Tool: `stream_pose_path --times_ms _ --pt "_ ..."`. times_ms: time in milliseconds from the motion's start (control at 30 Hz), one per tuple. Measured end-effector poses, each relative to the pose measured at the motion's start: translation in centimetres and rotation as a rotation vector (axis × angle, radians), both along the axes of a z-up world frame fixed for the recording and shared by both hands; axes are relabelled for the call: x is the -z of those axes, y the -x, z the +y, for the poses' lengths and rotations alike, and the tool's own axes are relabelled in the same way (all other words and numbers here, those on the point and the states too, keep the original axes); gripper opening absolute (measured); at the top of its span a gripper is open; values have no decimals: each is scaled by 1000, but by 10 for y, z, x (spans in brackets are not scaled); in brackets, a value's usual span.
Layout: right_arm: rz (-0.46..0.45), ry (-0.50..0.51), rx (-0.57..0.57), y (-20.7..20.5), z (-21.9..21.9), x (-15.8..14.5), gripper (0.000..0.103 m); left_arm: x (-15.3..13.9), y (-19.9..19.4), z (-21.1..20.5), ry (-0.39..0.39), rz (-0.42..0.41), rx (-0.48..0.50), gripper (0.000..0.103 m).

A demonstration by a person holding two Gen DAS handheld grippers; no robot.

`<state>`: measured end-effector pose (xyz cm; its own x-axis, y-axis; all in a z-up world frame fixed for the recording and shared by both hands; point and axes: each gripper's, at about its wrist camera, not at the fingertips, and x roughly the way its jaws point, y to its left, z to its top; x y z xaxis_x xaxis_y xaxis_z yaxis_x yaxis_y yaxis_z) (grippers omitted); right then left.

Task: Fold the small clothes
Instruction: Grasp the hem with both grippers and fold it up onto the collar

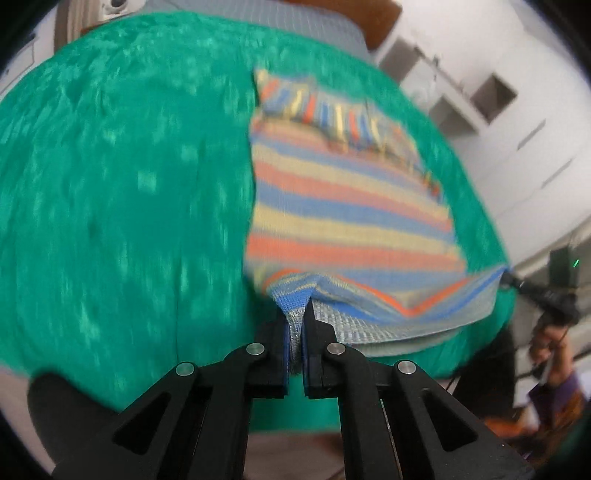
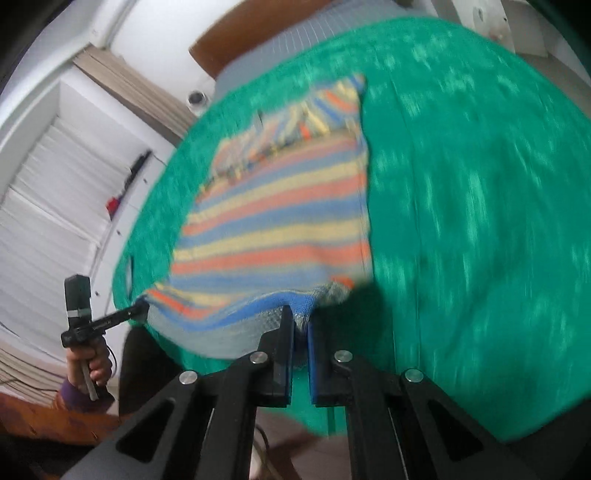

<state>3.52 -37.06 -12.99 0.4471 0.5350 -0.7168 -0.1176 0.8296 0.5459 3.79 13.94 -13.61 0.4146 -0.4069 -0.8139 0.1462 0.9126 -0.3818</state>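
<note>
My left gripper (image 1: 298, 314) is pinched tight on the near hem of the striped garment (image 1: 351, 206), a bunch of blue and grey knit squeezed between its two black fingers (image 1: 275, 332). My right gripper (image 2: 301, 325) is clamped the same way on the other near corner, with a fold of blue hem caught between its fingers (image 2: 286, 328). Between the two grips the hem is lifted off the surface and sags in a shallow curve, showing its pale underside.

From the left wrist view I see the tip of my right gripper holding the far end of that hem at the right, with my right hand (image 1: 554, 343) on its handle below. From the right wrist view my left gripper shows at the left, its tip on the corner, and my left hand (image 2: 90, 363) is wrapped around the handle.

The rest of the garment, banded in orange, yellow and blue, lies flat on the green cloth (image 1: 110, 203), stretching away from me. Its far end looks folded over, with stripes running crosswise. The green cloth covers a bed; a grey checked sheet (image 1: 258, 14) shows beyond it, and white cupboards (image 1: 517, 122) stand behind. Both views are blurred.
</note>
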Motion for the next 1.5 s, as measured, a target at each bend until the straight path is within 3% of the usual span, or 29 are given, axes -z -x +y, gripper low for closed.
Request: stream_pose_path --times_ms 200,300,433,600,700,733,767,800,833,900,1000,1100,1167,1233,1300,1333,1400,1500 --pt "-105 63 14 -123 3 -15 6 -17 -129 -4 -9 -95 -67 3" --pt "-104 71 41 -186 -2 -9 6 -11 -197 -13 -25 -89 -93 3" --pt "-88 71 72 -268 -7 1 6 -1 -258 -19 -41 -67 -116 3" --pt "-71 102 87 -340 -10 22 6 23 -333 -31 -94 -50 -154 4" --pt "-77 89 107 -375 -8 40 9 33 -358 -30 -127 -34 -225 23" --pt "-66 124 116 -381 -6 43 16 34 -364 -25 -143 -21 -266 47" --pt "-60 168 127 -384 -6 42 22 31 -363 -18 -142 -31 -294 62" --pt "-78 172 131 -380 -7 37 32 25 -356 -8 -127 -62 -325 66" --pt "-98 173 131 -376 -9 31 33 21 -351 -3 -115 -82 -330 69" --pt "-131 187 79 -359 -7 15 33 10 -329 8 -102 -119 -296 70" --pt "-17 141 -99 -352 14 19 33 5 -298 -1 -96 -131 -155 71" --pt "129 113 -226 -367 53 43 33 21 -294 -39 -85 -33 57 72" --pt "182 108 -232 -397 79 61 33 30 -299 -62 -124 8 129 72" --pt "92 54 -148 -427 89 57 33 27 -300 -75 -170 -18 120 72" --pt "-64 -1 -41 -436 85 33 33 20 -303 -69 -114 -26 87 73" --pt "-95 -31 -18 -434 82 24 33 16 -305 -64 -78 -31 80 78" --pt "-125 -65 -32 -425 78 8 34 14 -300 -61 -47 -53 109 88" --pt "-131 24 -150 -391 82 -3 36 27 -298 -73 -87 -40 187 90"
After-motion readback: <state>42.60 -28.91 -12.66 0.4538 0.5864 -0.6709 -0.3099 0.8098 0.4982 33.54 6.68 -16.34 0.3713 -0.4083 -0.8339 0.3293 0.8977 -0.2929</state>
